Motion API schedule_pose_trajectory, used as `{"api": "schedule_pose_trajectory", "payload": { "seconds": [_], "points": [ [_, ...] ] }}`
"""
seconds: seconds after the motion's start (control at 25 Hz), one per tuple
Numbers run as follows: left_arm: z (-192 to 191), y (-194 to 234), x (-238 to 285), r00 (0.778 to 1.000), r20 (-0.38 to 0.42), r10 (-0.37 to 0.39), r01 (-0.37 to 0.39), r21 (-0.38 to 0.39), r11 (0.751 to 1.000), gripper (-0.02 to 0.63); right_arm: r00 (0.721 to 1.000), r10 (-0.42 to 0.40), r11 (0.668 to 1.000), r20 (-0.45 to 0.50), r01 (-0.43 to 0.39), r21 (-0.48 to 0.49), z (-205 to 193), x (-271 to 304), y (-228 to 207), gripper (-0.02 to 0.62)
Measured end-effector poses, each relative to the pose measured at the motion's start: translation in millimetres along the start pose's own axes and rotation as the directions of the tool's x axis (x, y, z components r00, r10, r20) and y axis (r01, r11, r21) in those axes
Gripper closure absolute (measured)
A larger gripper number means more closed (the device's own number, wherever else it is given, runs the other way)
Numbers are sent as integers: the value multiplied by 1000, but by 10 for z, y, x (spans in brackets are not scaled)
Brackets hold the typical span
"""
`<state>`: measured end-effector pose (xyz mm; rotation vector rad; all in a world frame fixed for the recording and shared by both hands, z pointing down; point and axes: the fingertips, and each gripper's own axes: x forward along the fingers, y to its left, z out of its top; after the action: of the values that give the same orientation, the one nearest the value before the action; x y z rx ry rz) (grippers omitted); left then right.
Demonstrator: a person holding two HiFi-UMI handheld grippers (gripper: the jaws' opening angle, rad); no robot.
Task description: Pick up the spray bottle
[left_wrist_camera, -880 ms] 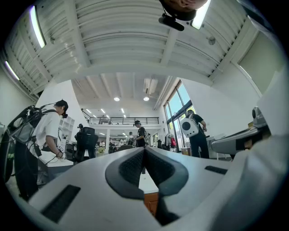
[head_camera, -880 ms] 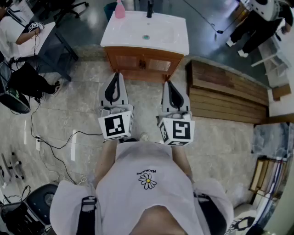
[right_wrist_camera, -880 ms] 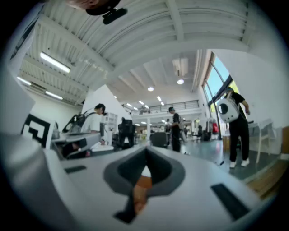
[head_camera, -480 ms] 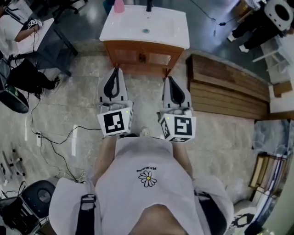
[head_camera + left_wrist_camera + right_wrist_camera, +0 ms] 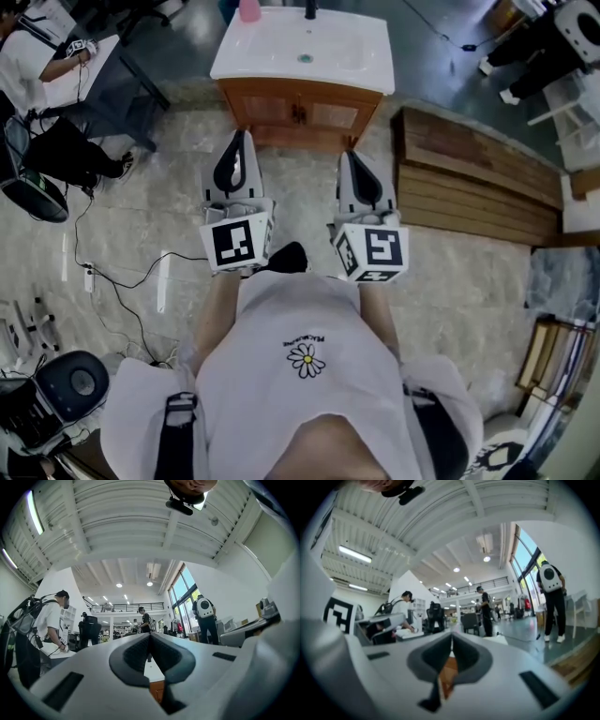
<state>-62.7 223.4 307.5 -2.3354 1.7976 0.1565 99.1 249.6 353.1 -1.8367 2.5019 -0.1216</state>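
Note:
A pink bottle (image 5: 248, 9) stands at the back left corner of a white sink top (image 5: 272, 56) on a wooden cabinet (image 5: 300, 112), at the top edge of the head view. My left gripper (image 5: 236, 139) and right gripper (image 5: 349, 157) are held side by side over the stone floor, short of the cabinet and pointing toward it. Both are shut with nothing between the jaws. In the left gripper view the left gripper (image 5: 150, 637) points out across a big hall; in the right gripper view the right gripper (image 5: 452, 637) does too, with cabinet wood showing through its gap.
A dark faucet (image 5: 309, 9) stands at the back of the sink. Wooden planks (image 5: 469, 187) lie to the right of the cabinet. Cables (image 5: 112, 281) and a chair base (image 5: 80, 384) are on the floor at left. A seated person (image 5: 37, 66) is at a desk at upper left.
The vanity and both grippers have shifted slightly up in the head view. A dark shoe now shows between the two marker cubes. Both jaws stay shut.

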Motion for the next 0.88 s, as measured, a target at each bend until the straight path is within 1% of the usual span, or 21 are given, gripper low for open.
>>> {"api": "schedule_pose_trajectory", "payload": {
  "seconds": [0.12,0.24,0.36,0.64,0.76,0.88],
  "points": [
    [-29,88,-32,1000,-14,21,-21,-1,1000,586,1000,11,1000,-7,-11,8,-27,-12,50,566],
    [-24,157,0,1000,14,28,-28,-16,999,586,1000,24,1000,-12,-24,10,-28,-29,94,566],
    [-63,120,82,1000,21,19,-19,-8,1000,586,1000,27,999,-6,-27,22,-17,-17,29,566],
    [-122,31,398,998,61,-20,20,2,1000,586,999,6,1000,44,-6,9,83,158,-195,566],
    [-199,41,612,998,68,-18,20,-30,999,586,1000,0,1000,28,0,-8,76,244,-277,566],
    [-220,138,786,998,65,-12,16,-63,998,586,1000,-8,1000,24,8,3,105,361,-288,566]
  ]
}}
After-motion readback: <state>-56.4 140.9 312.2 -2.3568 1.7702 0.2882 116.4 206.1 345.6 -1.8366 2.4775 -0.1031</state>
